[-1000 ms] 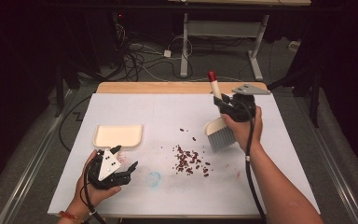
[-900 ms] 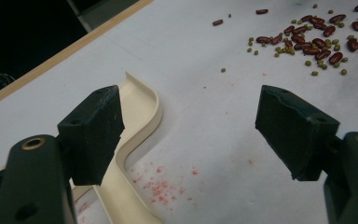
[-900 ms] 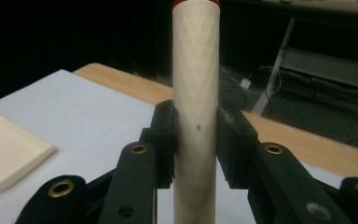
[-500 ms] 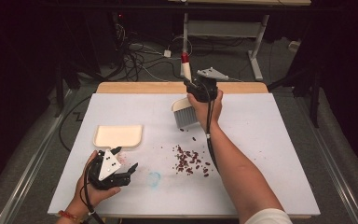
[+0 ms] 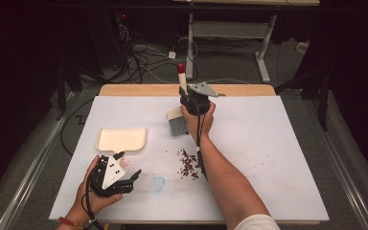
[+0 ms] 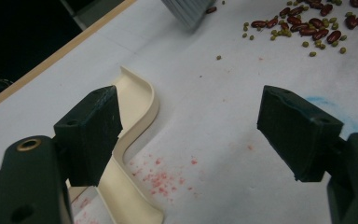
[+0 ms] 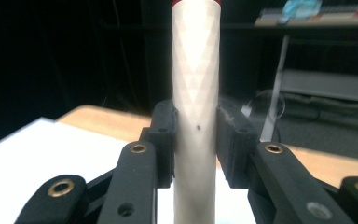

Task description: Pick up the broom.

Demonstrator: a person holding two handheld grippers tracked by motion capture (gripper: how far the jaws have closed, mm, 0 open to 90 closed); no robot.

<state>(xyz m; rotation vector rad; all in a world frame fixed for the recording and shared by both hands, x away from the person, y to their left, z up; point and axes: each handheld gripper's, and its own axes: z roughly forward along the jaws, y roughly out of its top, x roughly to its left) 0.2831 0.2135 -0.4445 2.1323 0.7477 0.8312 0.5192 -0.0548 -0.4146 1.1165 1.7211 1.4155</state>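
Observation:
A brush with a white, red-tipped handle [image 5: 182,79] and grey bristles [image 5: 177,125] stands upright at the back middle of the white board, its bristles close above the surface. My right gripper [image 5: 194,101] is shut on the handle [image 7: 195,93], with both pads pressed against it. A pile of red and small green beans [image 5: 189,164] lies just in front of the brush. The cream dustpan [image 5: 121,139] rests flat at the left. My left gripper [image 5: 124,179] hovers open beside the dustpan's [image 6: 137,100] near edge, with nothing between its jaws.
The white board [image 5: 268,143] lies on a wooden table, whose edge shows at the back. A blue smudge [image 5: 158,183] and faint red stains [image 6: 161,175] mark the board near the left gripper. Cables and a metal frame lie on the floor beyond the table.
My right gripper has carried the brush leftward across the back of the board, from right of the beans to behind them. The left hand has stayed in place.

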